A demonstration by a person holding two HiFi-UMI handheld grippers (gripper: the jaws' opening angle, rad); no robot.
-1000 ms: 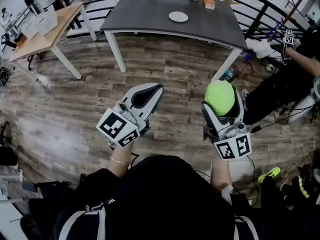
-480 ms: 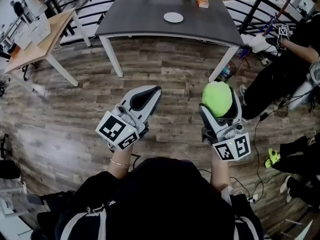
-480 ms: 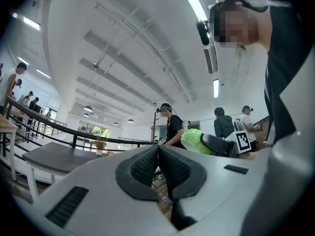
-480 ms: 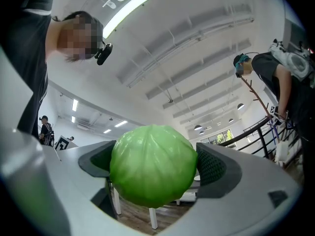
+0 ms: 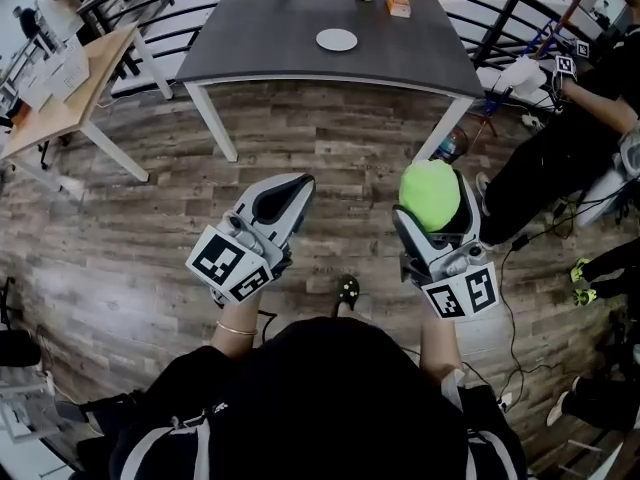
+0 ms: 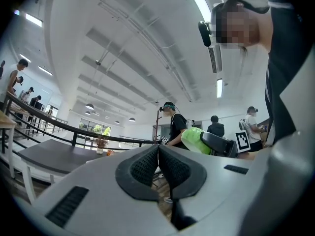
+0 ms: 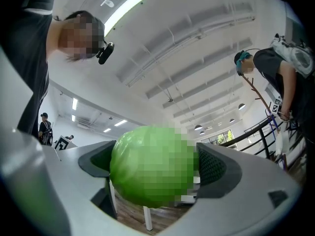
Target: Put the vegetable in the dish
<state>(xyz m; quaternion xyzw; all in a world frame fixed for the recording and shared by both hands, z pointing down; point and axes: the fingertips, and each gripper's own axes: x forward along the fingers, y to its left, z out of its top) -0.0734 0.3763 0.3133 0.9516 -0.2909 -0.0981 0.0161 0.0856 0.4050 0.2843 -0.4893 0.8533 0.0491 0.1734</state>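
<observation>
Plank floor [image 5: 330, 168] separates table [image 5: 300, 28] edge from vegetable [image 5: 428, 198] in right gripper [image 5: 431, 180].

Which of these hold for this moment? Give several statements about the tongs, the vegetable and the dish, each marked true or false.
1. The right tongs grip the green vegetable. True.
2. The left tongs are wide open. False: they are shut with nothing between them.
3. The white dish sits on the dark table. True.
4. The vegetable lies in the dish. False: it is in the right tongs, above the wooden floor and short of the table.
</observation>
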